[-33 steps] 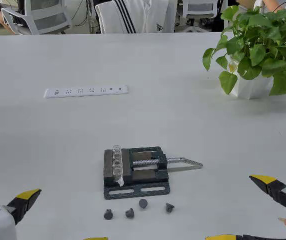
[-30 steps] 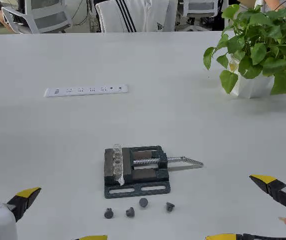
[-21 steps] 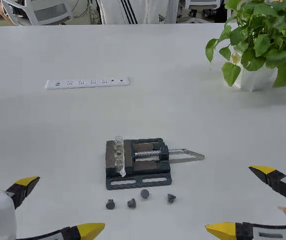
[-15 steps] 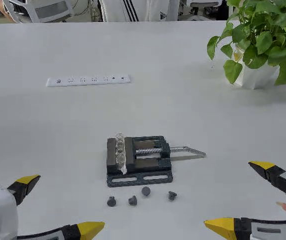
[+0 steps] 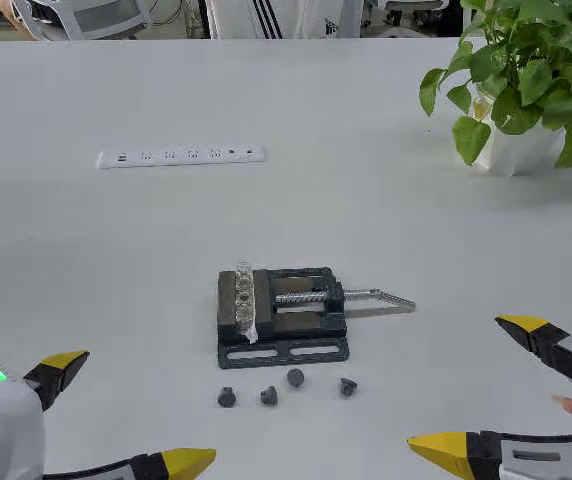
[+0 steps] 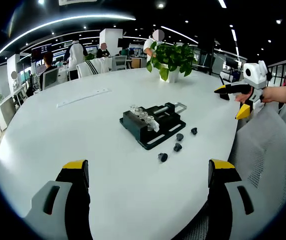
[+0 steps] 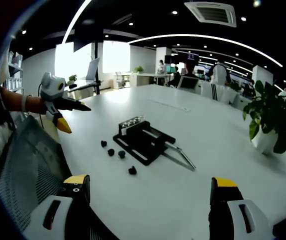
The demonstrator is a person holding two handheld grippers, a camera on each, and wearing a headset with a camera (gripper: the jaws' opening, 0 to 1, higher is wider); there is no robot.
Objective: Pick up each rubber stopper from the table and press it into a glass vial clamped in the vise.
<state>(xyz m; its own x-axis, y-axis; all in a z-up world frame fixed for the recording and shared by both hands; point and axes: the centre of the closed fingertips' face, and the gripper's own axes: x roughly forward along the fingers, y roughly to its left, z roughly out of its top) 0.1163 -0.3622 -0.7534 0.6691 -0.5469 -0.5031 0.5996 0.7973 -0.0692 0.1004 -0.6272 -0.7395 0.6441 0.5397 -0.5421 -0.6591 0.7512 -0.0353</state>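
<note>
Vise [image 5: 282, 316]: long axis crosswise, handle [image 5: 381, 297] toward right gripper [image 5: 474, 384].
Vials [image 5: 245, 298]: row across vise, seemingly upright.
Stoppers [image 5: 295, 378]: four before vise, unmoved since earlier.
Grippers: left gripper [image 5: 131, 410] and right gripper both gaping wide.

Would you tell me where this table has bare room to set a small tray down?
The widest bare stretch of table lies between the power strip and the vise. Another runs from the vise handle up to the potted plant. It is crowded just in front of the vise, where four stoppers sit close together.
</note>
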